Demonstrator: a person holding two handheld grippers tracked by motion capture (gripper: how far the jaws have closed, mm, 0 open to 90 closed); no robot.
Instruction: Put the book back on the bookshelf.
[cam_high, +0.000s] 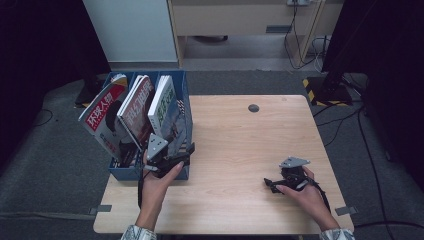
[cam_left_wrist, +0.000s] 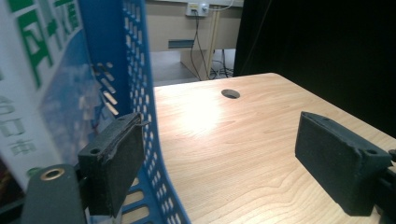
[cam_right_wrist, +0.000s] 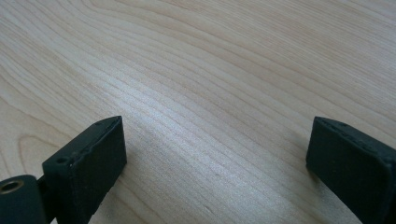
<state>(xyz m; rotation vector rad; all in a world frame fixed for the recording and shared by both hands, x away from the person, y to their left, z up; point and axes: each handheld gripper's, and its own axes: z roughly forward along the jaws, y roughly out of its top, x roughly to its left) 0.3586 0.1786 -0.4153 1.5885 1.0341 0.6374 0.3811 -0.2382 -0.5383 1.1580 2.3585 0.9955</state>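
Blue file rack (cam_high: 186, 95) stands at left of centre in the high view, holding three magazines (cam_high: 134, 107). I see my left gripper (cam_left_wrist: 219, 154) spread wide beside its perforated wall, one jaw against it. My right gripper (cam_right_wrist: 217, 163), lower right, rests spread on the bare wooden table (cam_high: 240, 135).

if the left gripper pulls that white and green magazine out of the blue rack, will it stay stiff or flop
The white and green magazine looks thin, so it would probably bend if gripped at one edge. Its cover seems glossy, so perhaps slippery. It leans in the blue perforated plastic rack, so the left gripper, jaws open alongside, may drag the neighbours.
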